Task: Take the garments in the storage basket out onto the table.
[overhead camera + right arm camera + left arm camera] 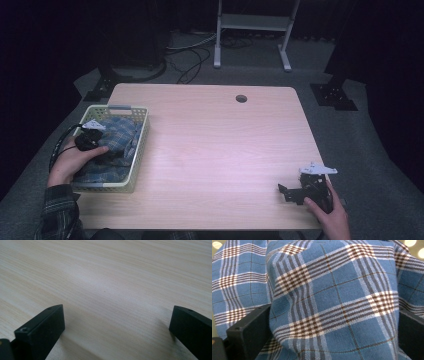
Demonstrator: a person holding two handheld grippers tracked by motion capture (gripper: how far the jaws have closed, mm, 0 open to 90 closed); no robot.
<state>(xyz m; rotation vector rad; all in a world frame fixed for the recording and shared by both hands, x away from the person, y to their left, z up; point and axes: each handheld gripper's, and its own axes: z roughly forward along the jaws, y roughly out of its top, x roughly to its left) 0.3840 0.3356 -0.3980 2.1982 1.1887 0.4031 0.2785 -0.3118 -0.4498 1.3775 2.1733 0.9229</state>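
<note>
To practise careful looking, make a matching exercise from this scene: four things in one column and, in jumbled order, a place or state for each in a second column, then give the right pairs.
Things:
1. plaid cloth
2. basket
3. left gripper
4. right gripper

Places or states:
A. jaws wide apart over bare wood, near the table's front right corner
B. stands at the table's left edge
C. lies bunched inside the basket
D. down in the basket, jaws either side of a fold

Pairs: 1-C, 2-B, 3-D, 4-A
</note>
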